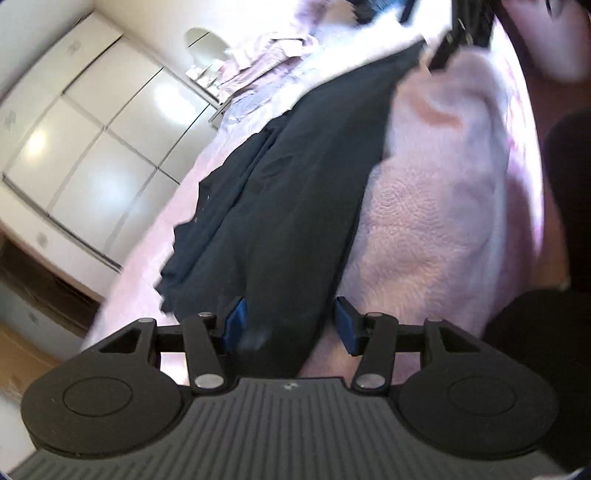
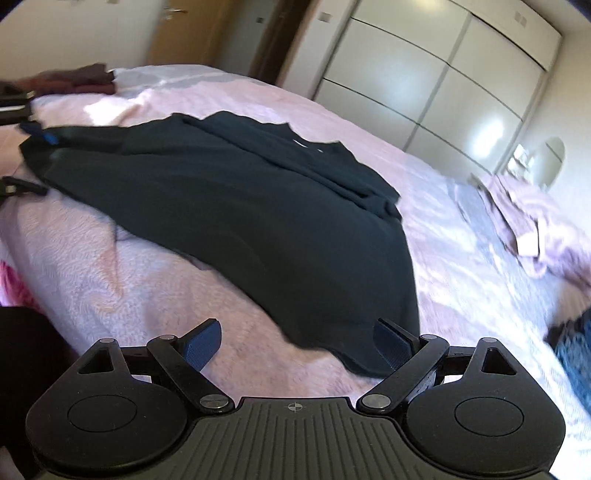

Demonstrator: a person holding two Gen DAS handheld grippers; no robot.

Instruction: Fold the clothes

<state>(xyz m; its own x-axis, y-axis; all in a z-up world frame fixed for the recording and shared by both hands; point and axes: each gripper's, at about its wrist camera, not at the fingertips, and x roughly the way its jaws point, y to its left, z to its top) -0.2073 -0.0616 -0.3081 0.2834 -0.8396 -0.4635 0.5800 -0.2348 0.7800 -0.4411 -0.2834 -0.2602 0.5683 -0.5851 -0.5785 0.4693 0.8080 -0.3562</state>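
Note:
A dark navy garment [image 1: 295, 206] lies partly folded on the pink bedspread [image 1: 436, 206]. It also shows in the right wrist view [image 2: 258, 229]. My left gripper [image 1: 290, 325] is open, its blue pads either side of the garment's near end, with cloth between them. My right gripper [image 2: 299, 343] is open, right at the garment's near corner; the cloth edge lies by its right pad [image 2: 391, 343]. The left gripper shows far left in the right wrist view [image 2: 37, 134] at the garment's other end. The right gripper appears at top in the left wrist view [image 1: 461, 33].
A crumpled pink garment [image 2: 524, 221] lies at the bed's right side. Dark red clothes [image 2: 74, 79] sit at the far edge. A blue item [image 2: 576, 354] is at right. White wardrobe doors [image 2: 443, 81] stand beyond the bed. The person's dark legs [image 1: 569, 177] are beside it.

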